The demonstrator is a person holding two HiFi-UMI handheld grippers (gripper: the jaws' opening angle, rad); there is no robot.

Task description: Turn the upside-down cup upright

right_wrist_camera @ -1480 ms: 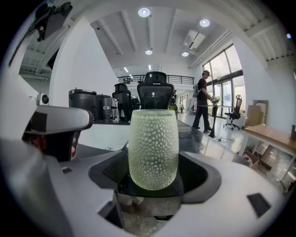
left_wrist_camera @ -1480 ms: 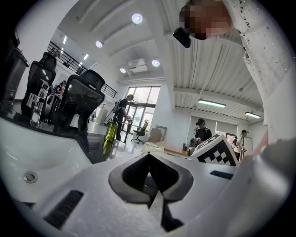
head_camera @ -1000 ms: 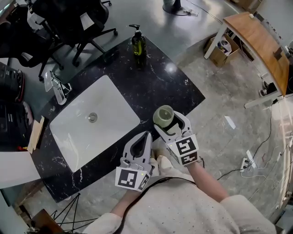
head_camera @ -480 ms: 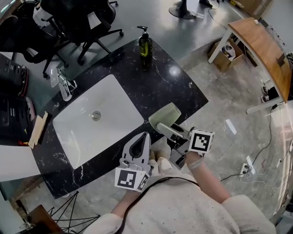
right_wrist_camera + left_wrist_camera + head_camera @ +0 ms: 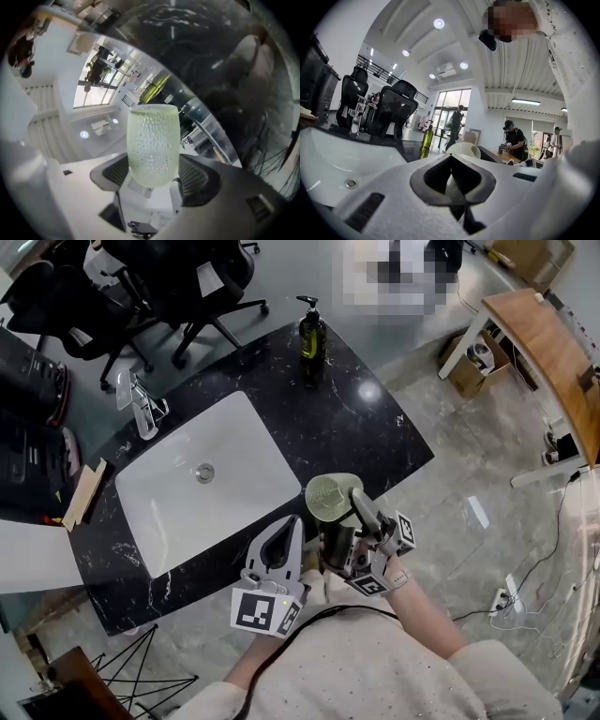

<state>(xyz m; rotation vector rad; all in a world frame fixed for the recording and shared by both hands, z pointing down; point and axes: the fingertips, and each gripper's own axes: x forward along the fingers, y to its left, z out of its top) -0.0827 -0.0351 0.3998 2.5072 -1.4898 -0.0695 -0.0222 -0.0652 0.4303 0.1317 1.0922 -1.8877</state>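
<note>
while the right claw [image 5: 153, 165] clamps it, the cup [image 5: 153, 138] hovers.

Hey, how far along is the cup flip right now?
Done: the right gripper has its fingers closed on the green dimpled cup. In hand: the cup is held by the black counter's front edge, with its rounded closed end apparently facing up, so it is not upright yet. Left: turn it mouth-up and set it down. The left gripper is shut and empty.
</note>
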